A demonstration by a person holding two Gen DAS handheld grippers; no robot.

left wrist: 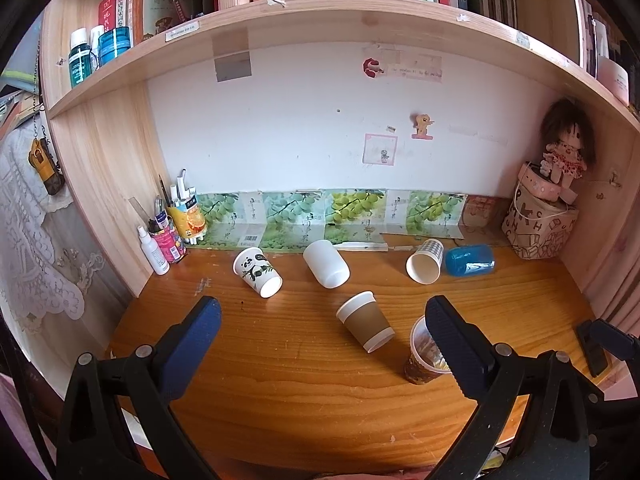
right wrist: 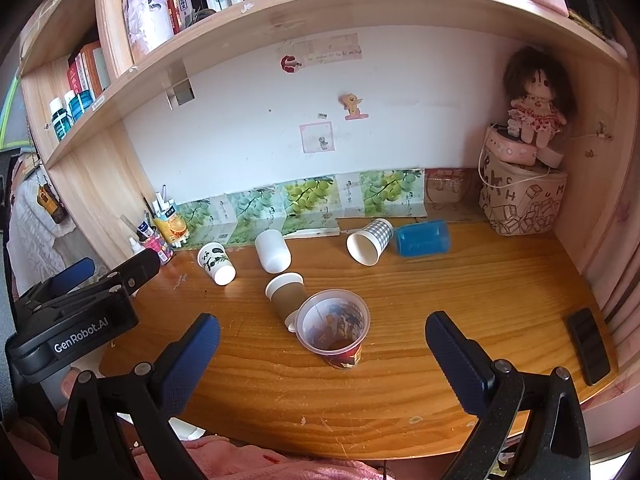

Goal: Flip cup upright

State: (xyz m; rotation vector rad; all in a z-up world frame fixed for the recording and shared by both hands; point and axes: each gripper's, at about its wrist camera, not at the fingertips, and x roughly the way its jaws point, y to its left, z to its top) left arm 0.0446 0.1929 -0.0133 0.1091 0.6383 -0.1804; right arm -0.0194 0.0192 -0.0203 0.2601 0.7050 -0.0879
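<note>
Several cups lie on their sides on the wooden desk (left wrist: 280, 384): a panda cup (left wrist: 257, 272) (right wrist: 216, 263), a white cup (left wrist: 325, 263) (right wrist: 272, 250), a brown cup (left wrist: 366, 321) (right wrist: 285, 296), a checked cup (left wrist: 425, 261) (right wrist: 370, 241) and a blue cup (left wrist: 469, 260) (right wrist: 423, 237). A clear printed cup (left wrist: 423, 356) (right wrist: 334, 328) stands upright. My left gripper (left wrist: 322, 318) is open and empty, hovering near the brown cup. My right gripper (right wrist: 322, 334) is open around the upright cup's position, held nearer the desk's front edge.
A pen holder and bottles (left wrist: 172, 232) stand at the back left. A patterned bag with a doll (left wrist: 540, 224) fills the back right corner. A black phone (right wrist: 588, 344) lies at the right edge. Shelves with books hang overhead.
</note>
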